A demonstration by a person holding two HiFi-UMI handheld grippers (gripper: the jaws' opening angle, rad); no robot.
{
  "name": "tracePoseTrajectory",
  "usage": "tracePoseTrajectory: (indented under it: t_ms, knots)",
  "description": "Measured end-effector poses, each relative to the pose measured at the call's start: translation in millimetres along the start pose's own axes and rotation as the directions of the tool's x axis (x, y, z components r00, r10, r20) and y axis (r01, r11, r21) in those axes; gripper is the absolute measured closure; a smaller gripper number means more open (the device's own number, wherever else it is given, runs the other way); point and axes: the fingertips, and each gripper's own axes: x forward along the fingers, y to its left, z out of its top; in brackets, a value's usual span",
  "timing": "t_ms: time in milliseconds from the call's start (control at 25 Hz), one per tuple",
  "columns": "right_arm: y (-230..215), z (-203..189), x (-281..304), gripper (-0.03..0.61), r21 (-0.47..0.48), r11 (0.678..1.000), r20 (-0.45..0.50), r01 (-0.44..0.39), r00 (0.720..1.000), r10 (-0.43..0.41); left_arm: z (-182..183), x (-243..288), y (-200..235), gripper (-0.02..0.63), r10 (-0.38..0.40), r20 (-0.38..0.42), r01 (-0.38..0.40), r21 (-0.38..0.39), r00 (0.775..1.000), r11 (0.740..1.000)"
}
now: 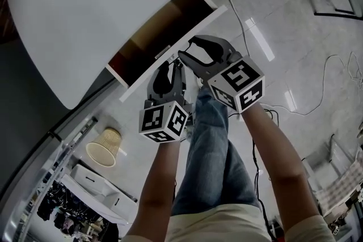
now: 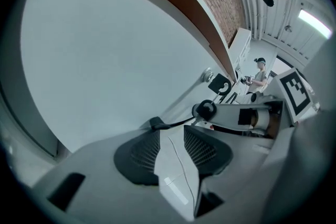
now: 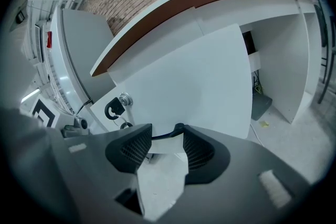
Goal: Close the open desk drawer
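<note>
The desk drawer stands pulled out from under the white desk top point(image 1: 85, 14), its brown inside point(image 1: 153, 37) showing behind the white drawer front point(image 1: 195, 28). Both grippers are held side by side at that front. My left gripper point(image 1: 173, 65) is open with nothing between its pads, and in the left gripper view point(image 2: 176, 128) the white panel point(image 2: 105, 60) fills the picture. My right gripper point(image 1: 187, 47) is open and empty too, with its tips point(image 3: 165, 136) close to the panel point(image 3: 205, 76). A lock with a key point(image 3: 123, 99) sits in the front. Whether the tips touch the front I cannot tell.
A woven basket point(image 1: 105, 146) and a low white cabinet point(image 1: 96, 181) stand on the floor at the left. Cables point(image 1: 317, 93) trail over the grey floor at the right. My legs in jeans point(image 1: 212, 139) are below the grippers. A person point(image 2: 258, 73) stands far off.
</note>
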Motion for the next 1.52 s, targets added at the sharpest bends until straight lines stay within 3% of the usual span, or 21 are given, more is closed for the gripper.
tracePoseTrajectory:
  t_ms: [840,1520]
  knots:
    - [-5,15,18,0.39,-0.007,1.0,-0.035,-0.003,0.999,0.003,18,13,14,0.483,0.07,-0.001,-0.07,-0.015,0.998,0.997]
    - [-10,33,40,0.391,-0.021,1.0,-0.045,-0.013,0.999,0.012,40,26,30,0.488,0.117,0.051,-0.115,-0.031,0.992,0.993]
